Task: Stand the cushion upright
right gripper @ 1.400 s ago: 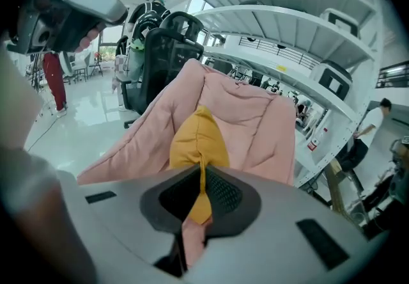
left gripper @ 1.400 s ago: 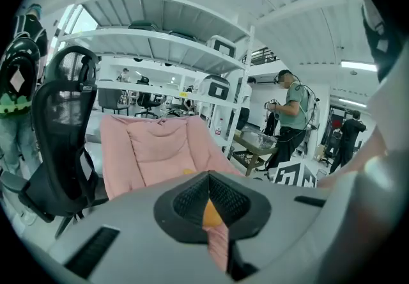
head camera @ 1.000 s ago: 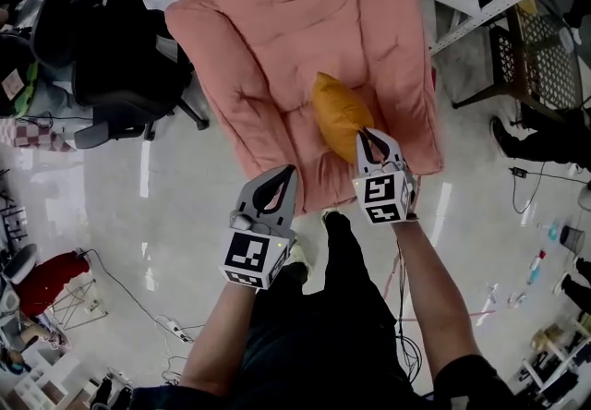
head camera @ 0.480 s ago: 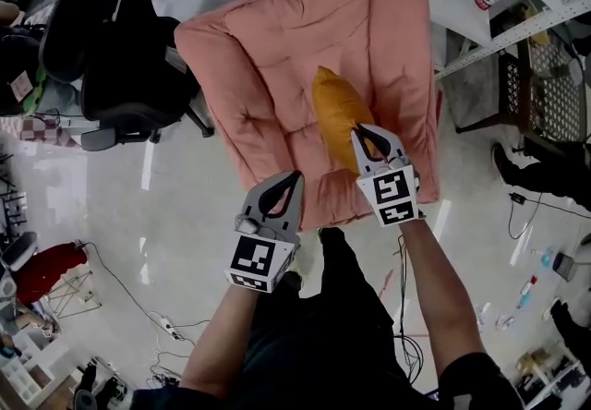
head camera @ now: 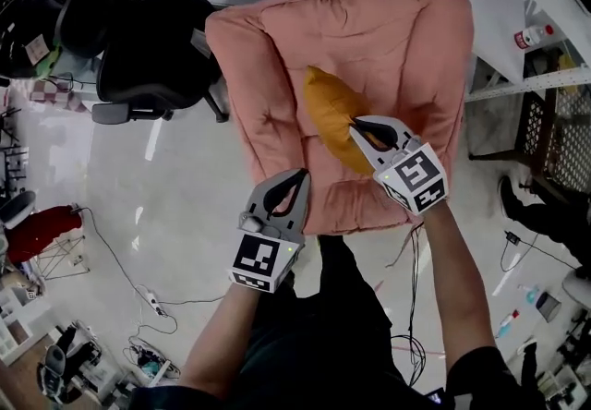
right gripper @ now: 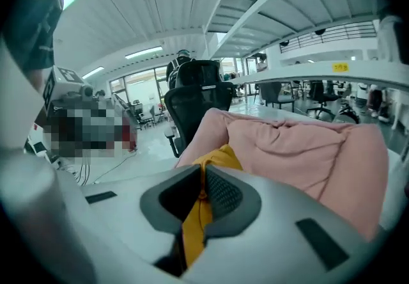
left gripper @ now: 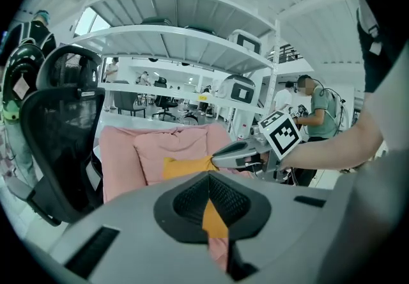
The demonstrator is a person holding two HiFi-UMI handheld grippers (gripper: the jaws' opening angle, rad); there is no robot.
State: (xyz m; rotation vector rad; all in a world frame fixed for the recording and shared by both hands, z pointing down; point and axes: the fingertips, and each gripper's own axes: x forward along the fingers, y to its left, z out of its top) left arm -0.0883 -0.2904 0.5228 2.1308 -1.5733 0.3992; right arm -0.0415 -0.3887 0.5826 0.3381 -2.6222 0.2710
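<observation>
Fingers (right gripper: 225, 194) of my right gripper (head camera: 355, 127) clamped on the orange cushion (head camera: 329, 109) — left gripper (head camera: 299, 177) closed, empty, at the pink armchair (head camera: 277, 57) front

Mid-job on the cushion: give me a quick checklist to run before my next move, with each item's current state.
1. Right gripper shut on the orange cushion: ok, fabric is pinched between its jaws.
2. Cushion standing on its own: not ok, the right gripper holds it by one corner.
3. Left gripper free to assist: ok, shut, empty, apart from the cushion.
4. Pink chair seat bare around the cushion: ok.
5. Black office chair apart from the pink chair: cannot tell.
</observation>
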